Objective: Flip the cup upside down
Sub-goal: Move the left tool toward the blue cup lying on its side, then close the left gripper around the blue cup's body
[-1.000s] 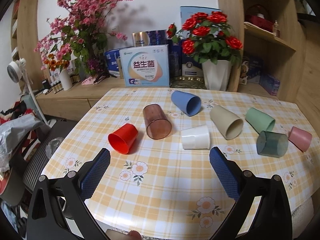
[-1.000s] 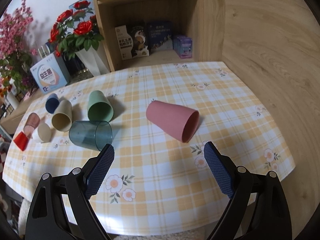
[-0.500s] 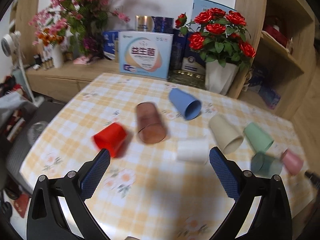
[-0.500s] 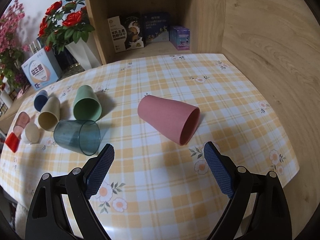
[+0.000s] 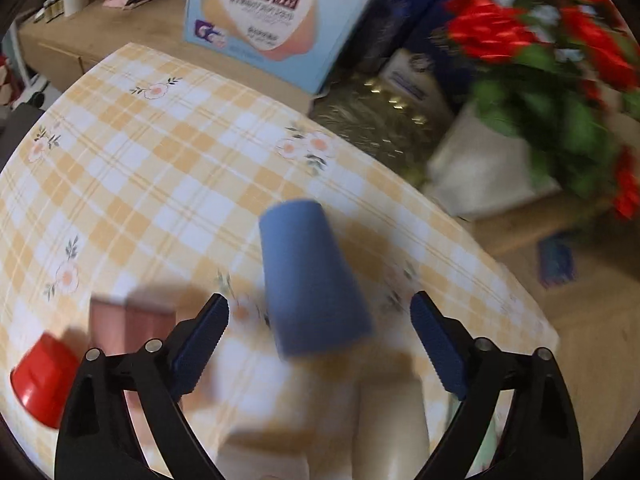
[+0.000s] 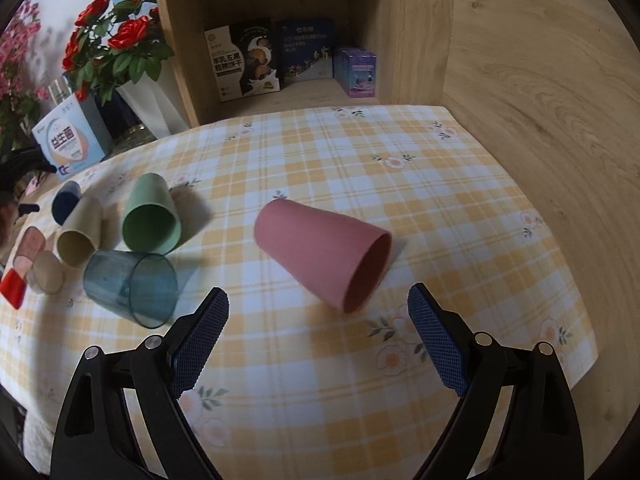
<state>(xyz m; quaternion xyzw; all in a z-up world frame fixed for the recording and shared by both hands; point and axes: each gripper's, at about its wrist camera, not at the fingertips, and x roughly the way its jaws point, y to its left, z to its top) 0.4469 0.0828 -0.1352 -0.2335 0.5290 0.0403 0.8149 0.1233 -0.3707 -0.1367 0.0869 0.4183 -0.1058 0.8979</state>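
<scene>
Blue plastic cup (image 5: 314, 284) lies on its side on the desk (image 5: 132, 168), centre frame, between the wide-spread left gripper (image 5: 320, 332) fingers; probably light, stiff and slippery, best pinched mid-wall. Right gripper (image 6: 318, 334) fingers gape, empty.

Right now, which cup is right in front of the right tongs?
The pink cup, lying on its side just ahead of the open right tongs. The see-through blue cup and green cup lie farther left.
</scene>
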